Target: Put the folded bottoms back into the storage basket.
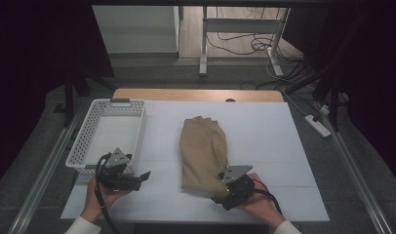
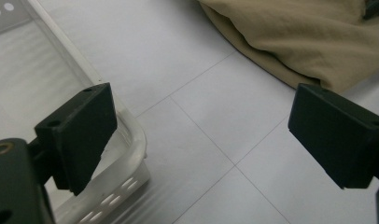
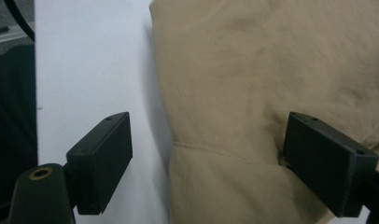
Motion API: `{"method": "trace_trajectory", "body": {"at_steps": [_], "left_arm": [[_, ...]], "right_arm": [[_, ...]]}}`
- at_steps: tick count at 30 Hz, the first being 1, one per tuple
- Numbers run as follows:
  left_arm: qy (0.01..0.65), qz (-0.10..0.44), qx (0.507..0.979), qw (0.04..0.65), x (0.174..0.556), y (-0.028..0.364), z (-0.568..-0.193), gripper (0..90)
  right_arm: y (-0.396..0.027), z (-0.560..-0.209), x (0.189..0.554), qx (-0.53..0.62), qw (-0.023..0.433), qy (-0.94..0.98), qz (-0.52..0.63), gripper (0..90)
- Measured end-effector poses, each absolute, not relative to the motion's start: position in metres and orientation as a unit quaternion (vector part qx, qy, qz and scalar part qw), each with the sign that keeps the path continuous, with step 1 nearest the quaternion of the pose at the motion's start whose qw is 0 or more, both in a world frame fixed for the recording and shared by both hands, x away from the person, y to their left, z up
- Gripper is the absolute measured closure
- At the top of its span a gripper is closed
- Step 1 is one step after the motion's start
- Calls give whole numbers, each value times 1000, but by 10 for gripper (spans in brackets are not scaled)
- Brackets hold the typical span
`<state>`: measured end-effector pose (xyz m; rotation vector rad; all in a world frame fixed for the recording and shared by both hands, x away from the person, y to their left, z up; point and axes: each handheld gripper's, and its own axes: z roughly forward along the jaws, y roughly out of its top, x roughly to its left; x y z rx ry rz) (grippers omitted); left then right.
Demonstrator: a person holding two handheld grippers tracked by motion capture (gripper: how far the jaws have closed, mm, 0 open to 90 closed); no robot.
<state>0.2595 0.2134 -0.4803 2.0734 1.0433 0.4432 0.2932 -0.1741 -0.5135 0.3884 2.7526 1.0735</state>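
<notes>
The right gripper [image 1: 224, 191] sits at the near edge of the tan cloth [image 1: 202, 153]. Its jaws are wide apart; in the right gripper view one jaw is over the white table [image 3: 89, 70] and the other over the cloth [image 3: 253, 84], not pinching it. The left gripper [image 1: 140, 178] has its jaws wide apart too, with nothing between them. It is just beside the near corner of the white basket [image 1: 84, 146]. The folded cloth lies in the middle of the table, right of the basket.
</notes>
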Motion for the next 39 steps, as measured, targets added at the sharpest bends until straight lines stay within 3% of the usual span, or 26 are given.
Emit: {"method": "trace_trajectory", "body": {"at_steps": [13,18,25,32,39], "left_arm": [[408,171,813,379,260,213,-481,85],[408,171,814,377,261,213,-482,86],[408,172,814,376,260,213,-482,85],[408,172,814,375,260,213,-482,85],[408,173,813,377,260,214,-482,86]], "right_arm": [[-171,-522,297,121,119,932,321,246],[-173,-521,300,125,122,931,319,346],[-173,-518,305,123,140,928,322,623],[-173,-515,309,124,132,927,329,747],[-176,-509,310,128,114,924,342,779]]}}
